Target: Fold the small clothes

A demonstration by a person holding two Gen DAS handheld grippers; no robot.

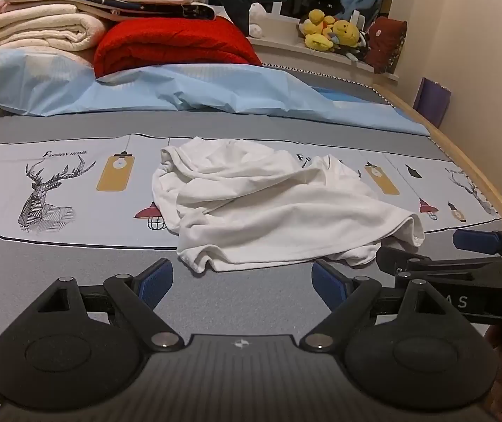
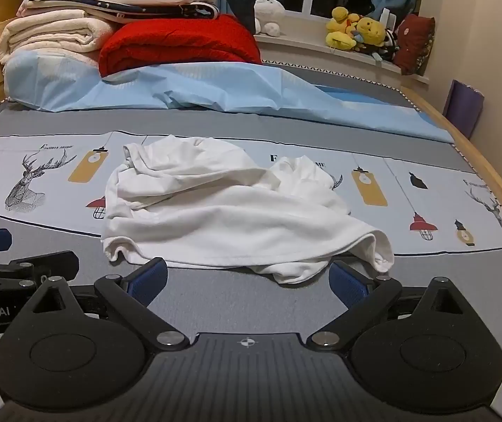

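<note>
A bed, seen from two handheld tongs aimed downward at it. The landmark is a crumpled white garment [image 1: 268, 204] lying mid-bed on a printed sheet [image 1: 57, 183]. Left of the garment, the sheet shows a deer drawing and hanging lamps. Just in front of the garment's near-left hem, the left gripper [image 1: 242, 283] hovers with jaws wide apart, holding nothing. In front of its near-right hem, the right gripper [image 2: 247, 279] also stands wide and empty, its blue pads [image 2: 347, 286] close to a drooping fold. Behind the garment lie a light blue cover [image 1: 216, 95], a red blanket [image 1: 177, 45] and stacked linens.

Likely first step: each gripper should pinch one near hem corner, single layer only, then spread the cloth flat.

Neckline and sleeves are buried in the bunching, so the garment's type and orientation are unclear.
</note>
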